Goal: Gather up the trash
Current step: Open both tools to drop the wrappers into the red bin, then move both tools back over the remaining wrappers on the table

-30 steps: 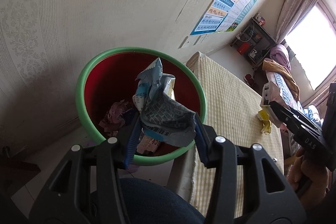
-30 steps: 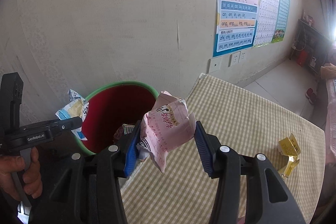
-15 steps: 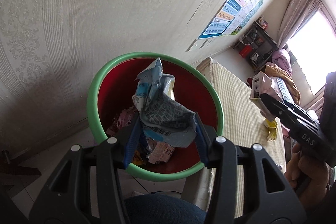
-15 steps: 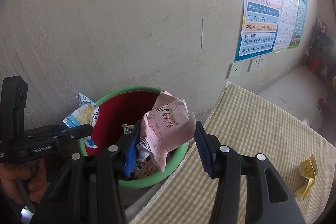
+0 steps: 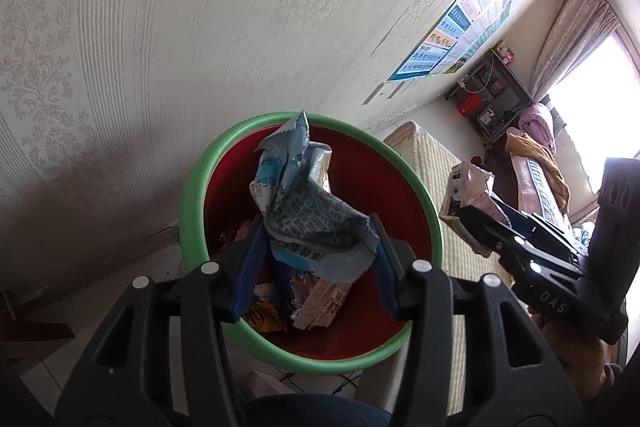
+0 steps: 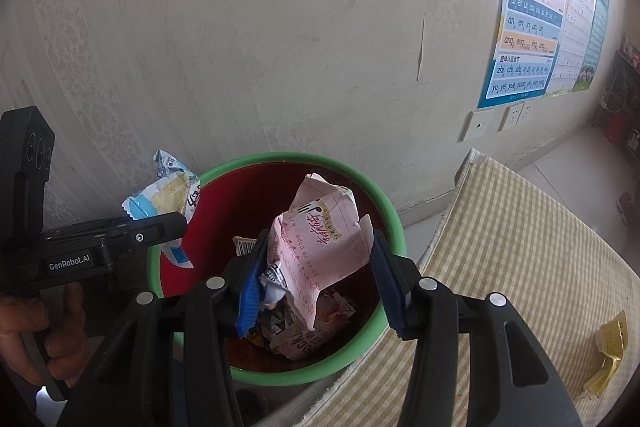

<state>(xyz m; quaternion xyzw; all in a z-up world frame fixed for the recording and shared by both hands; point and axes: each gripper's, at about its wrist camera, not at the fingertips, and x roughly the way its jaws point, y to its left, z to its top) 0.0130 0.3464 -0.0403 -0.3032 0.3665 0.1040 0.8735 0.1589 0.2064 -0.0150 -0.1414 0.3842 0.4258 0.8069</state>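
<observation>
Both tongs hung over the bin (image 5: 192, 211), inside its green rim. The left tongs (image 5: 316, 259) gripped a blue wrapper (image 5: 304, 215); the right tongs (image 6: 316, 283) gripped a pink packet (image 6: 320, 247).

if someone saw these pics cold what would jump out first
First, the red bin with a green rim against the wall, already holding crumpled wrappers. Above it, the left gripper pinches a blue-and-white snack wrapper, and the right gripper clamps a pink snack bag over the opening. A yellow wrapper lies on the checked tablecloth to the right.
</observation>
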